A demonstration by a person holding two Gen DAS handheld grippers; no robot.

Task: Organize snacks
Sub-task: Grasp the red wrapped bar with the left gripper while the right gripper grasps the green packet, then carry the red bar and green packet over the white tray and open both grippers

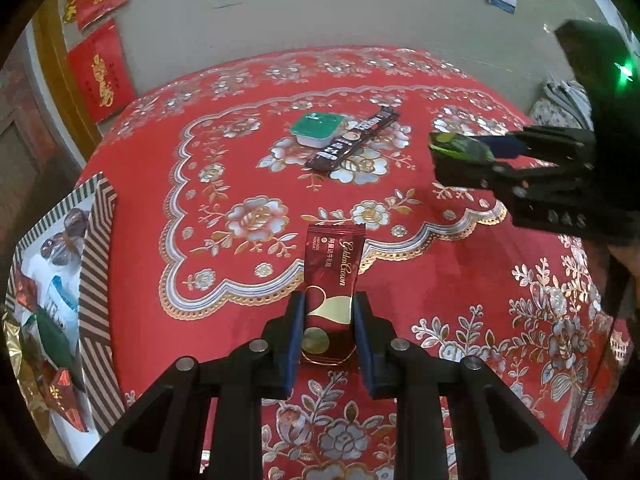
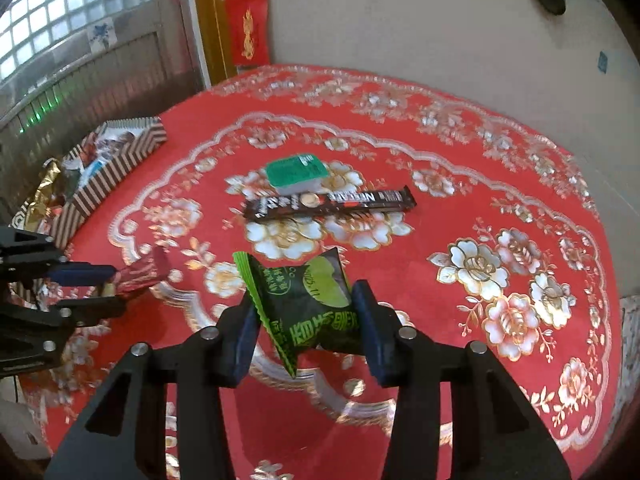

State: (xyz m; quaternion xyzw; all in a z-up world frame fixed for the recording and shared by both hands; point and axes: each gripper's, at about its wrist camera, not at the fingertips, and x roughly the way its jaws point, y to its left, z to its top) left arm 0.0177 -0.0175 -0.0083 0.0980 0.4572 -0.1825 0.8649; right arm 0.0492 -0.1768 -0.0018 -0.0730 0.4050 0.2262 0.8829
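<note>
Table surface (image 1: 440, 264): covered by a red cloth with a gold and silver flower pattern; it carries every item listed below.

Striped box (image 1: 94, 280): open-topped, brown-and-white striped walls, at the left edge of the table in both views. It holds a mix of wrapped snacks; single wrappers inside cannot be told apart with certainty.

Right gripper (image 2: 306, 312): black frame with blue pads, closed onto the green snack packet (image 2: 308, 308). Both pads press the packet's sides. In the left wrist view the same gripper (image 1: 460, 156) enters from the right, with the packet (image 1: 460, 146) clear of the cloth.

Left gripper (image 1: 326, 320): black frame with blue pads, pinching the red Golden Crown packet (image 1: 332, 272) at its near end. The packet's far end points away from the camera over the cloth. In the right wrist view this gripper (image 2: 108, 284) appears at the left, near the box, with the red packet (image 2: 140, 274) between its pads.

Dark stick sachet (image 2: 330, 202): long and narrow with white lettering, flat at the middle of the table, not held.

Green-lidded cup (image 2: 296, 174): small white tub with a green foil lid, just behind the sachet, apparently touching it.

Wall items: red paper decorations with gold characters (image 1: 100, 76) hang behind the table.
</note>
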